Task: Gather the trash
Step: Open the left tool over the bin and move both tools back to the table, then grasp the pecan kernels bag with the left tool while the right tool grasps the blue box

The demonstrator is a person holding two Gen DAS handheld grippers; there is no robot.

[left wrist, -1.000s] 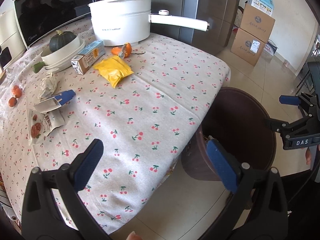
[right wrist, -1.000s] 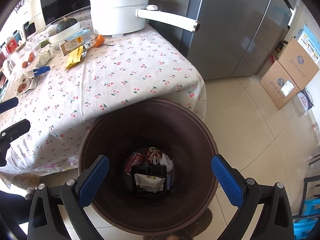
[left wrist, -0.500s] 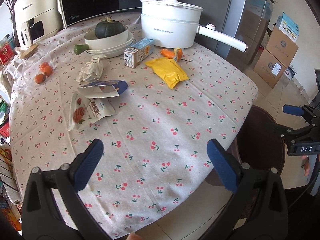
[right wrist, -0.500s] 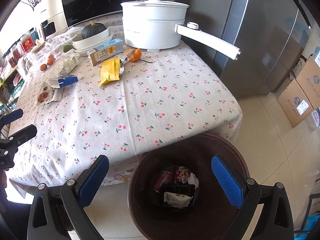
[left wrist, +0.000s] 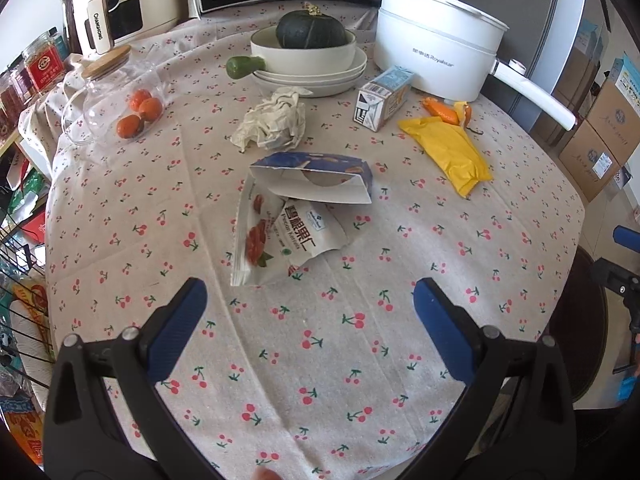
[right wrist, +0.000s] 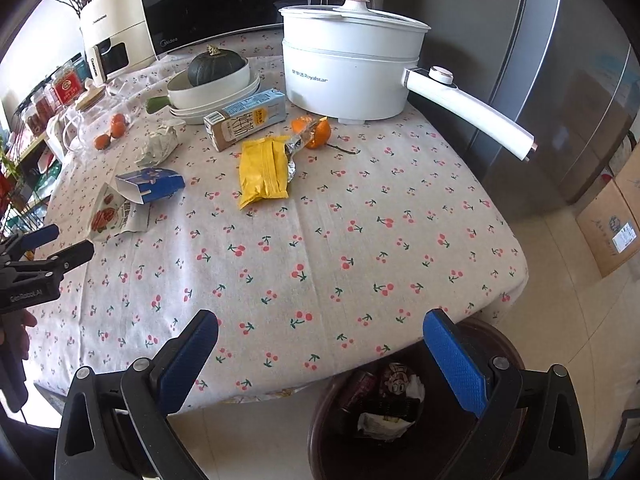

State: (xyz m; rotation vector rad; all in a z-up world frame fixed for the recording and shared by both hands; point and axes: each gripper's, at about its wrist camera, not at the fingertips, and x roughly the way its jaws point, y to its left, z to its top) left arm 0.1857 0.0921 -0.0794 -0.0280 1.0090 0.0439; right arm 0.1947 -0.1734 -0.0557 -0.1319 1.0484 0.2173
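The brown trash bin (right wrist: 424,432) stands on the floor at the counter's (right wrist: 360,240) near corner, holding wrappers and a can. Trash lies on the counter: a white snack pouch (left wrist: 280,240) under a blue carton (left wrist: 316,178) lying on its side, long axis left-right, then crumpled paper (left wrist: 272,122) and a yellow packet (left wrist: 448,152). The left claw (left wrist: 308,320) hovers released near the pouch; the right claw (right wrist: 320,352) hangs released above the bin.

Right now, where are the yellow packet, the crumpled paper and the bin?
yellow packet (right wrist: 263,172): right wrist view, middle of its flat face.
crumpled paper (left wrist: 273,120): left wrist view, centre of the wad.
bin (right wrist: 320,428): right wrist view, left rim of the brown bin.
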